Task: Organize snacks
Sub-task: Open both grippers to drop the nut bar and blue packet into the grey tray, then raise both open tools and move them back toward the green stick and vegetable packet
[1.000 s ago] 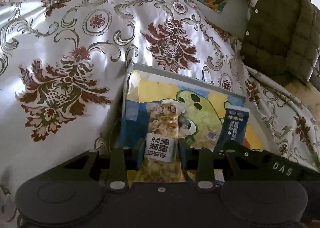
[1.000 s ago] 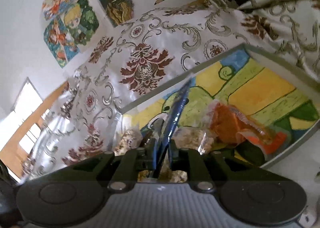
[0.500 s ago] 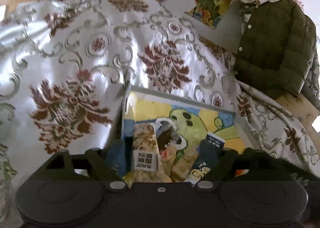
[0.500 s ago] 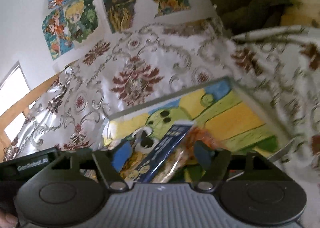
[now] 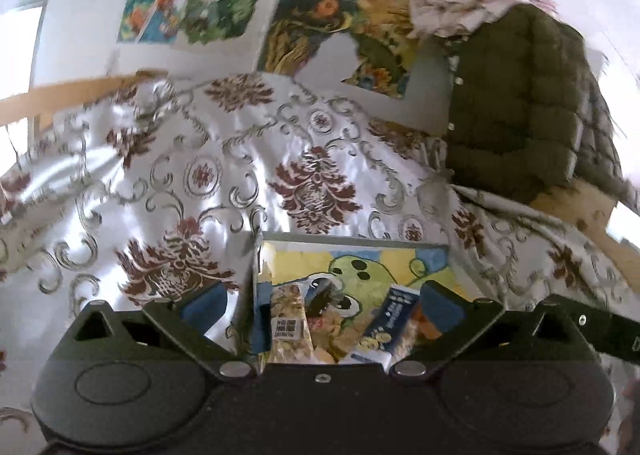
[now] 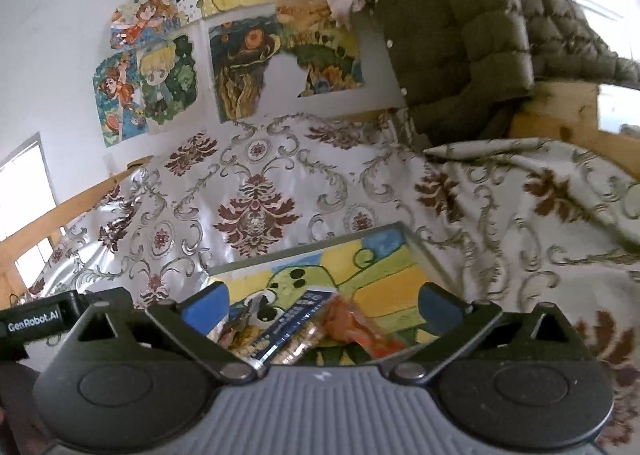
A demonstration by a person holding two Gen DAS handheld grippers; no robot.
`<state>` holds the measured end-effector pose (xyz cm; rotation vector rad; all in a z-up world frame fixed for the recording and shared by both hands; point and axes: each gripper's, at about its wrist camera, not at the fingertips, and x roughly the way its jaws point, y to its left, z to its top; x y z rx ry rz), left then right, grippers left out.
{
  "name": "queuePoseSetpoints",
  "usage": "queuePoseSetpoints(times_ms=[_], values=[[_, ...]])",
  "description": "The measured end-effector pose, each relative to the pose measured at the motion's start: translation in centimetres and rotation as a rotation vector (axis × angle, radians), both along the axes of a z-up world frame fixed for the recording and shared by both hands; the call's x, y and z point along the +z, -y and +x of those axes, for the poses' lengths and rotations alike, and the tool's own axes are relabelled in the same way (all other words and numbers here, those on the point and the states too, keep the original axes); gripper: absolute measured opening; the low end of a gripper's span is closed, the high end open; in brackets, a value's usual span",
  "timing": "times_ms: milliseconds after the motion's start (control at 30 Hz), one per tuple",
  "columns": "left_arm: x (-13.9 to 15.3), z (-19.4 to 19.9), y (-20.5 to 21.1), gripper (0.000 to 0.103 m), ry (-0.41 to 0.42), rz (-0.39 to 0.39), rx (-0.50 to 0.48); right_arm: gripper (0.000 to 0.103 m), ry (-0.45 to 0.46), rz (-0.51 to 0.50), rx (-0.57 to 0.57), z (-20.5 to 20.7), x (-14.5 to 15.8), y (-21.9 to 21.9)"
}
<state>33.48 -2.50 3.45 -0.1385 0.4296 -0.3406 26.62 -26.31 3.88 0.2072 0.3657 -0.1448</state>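
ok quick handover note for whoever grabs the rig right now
Left gripper: open, empty, jaws just opened.
Right gripper: open, empty, jaws just opened.
Tray on the floral cloth holds the nut bar, blue pack and orange pack.
Done: bar and blue pack lie in the tray.
Left: no other loose snacks in view; look around.
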Motion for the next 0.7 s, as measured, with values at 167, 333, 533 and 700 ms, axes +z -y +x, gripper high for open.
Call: queuePoseSetpoints(times_ms=[167,333,533,700], values=[[0.3,-4.0,0.7,0.102,0.036,0.071,-0.001,0.103,0.006,-0.035,-0.022,-3.7,0.2,0.4],[0.1,-7.0,0.7,0.102,0.017,0.111,0.001,0.103,-0.012,-0.071,-0.025,-7.2,-0.4,0.2],[-1.0,-10.6,0.6,0.102,-0.006,0.186,0.01,0.103,-0.056,-0.071,-0.027,-10.9,-1.5,-0.3],[-2.1,-13.2,0.5,0.102,-0.015,0.289,0.013,0.103,-0.134,-0.082,-0.05,-13.6,-3.4,-1.0]])
